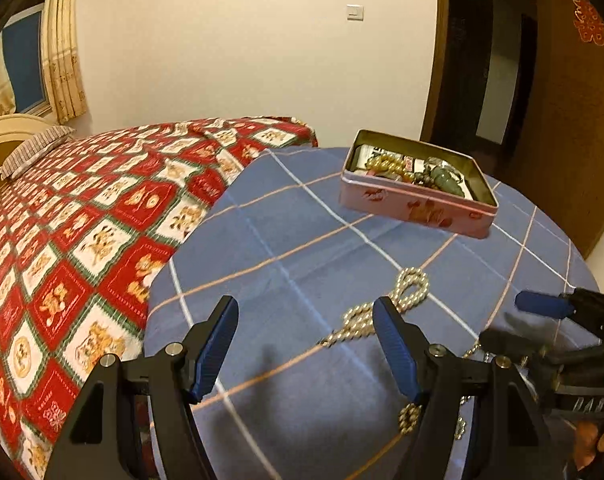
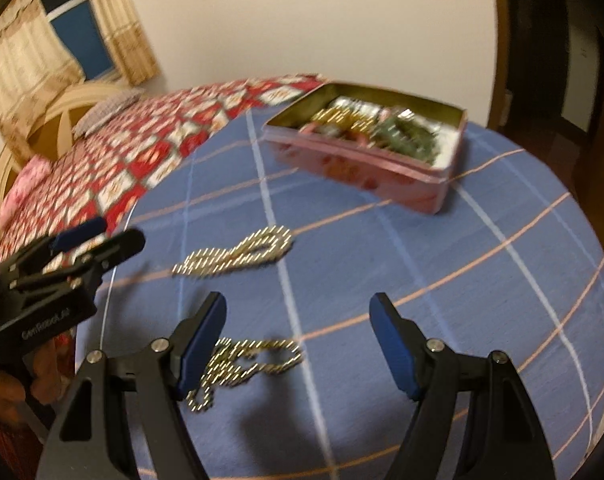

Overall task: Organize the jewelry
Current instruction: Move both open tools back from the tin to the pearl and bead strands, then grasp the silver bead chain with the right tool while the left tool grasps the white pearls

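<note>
Right wrist view: both grippers' jaws apart, empty, over gold chains [image 2: 238,250] before pink tin [image 2: 365,168].

My left gripper [image 1: 305,344] hangs with jaws wide apart over a round table [image 1: 286,240] draped in blue checked cloth, a gold bead chain [image 1: 409,288] looping past its right finger. Beyond sits an open pink tin [image 1: 417,204] holding jewelry; my right gripper [image 1: 541,308] enters at right, beside a red patterned bed [image 1: 102,216].
</note>
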The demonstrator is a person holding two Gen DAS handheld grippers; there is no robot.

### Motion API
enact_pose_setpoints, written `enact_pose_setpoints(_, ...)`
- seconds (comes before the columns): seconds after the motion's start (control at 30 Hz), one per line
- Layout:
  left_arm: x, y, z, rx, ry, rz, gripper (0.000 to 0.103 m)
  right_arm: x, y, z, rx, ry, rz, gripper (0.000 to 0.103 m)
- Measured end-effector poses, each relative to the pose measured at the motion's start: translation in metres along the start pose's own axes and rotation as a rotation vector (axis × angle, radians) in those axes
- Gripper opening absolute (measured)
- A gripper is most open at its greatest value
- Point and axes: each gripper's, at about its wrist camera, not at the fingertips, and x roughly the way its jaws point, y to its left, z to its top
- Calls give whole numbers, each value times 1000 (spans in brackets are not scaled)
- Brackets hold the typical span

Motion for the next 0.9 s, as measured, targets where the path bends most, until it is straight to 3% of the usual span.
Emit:
enact_pose_setpoints(0.3,-13,12,-5,-16,-19,8,70,20,45,-20,-173,125,26,77)
enact_pose_setpoints(0.53,-15,18,-6,-37,-23,8,70,28,66,-33,-327,118,-84,81)
enact_pose_setpoints(0.63,-13,18,-6,-35,-19,8,70,28,64,-34,-323,112,-78,79)
enact_pose_setpoints(0.7,-13,18,-7,-35,-18,7,70,27,63,-33,-331,110,-82,69)
enact_pose_setpoints(0.77,-13,18,-7,-38,-16,2,70,25,64,-33,-339,113,-86,39)
enact_pose_setpoints(0.83,-12,18,-7,-40,-12,-2,70,25,60,-31,-303,128,-45,27)
enact_pose_setpoints(0.9,-11,17,-7,-38,-9,-1,70,24,59,-30,-304,125,-70,18)
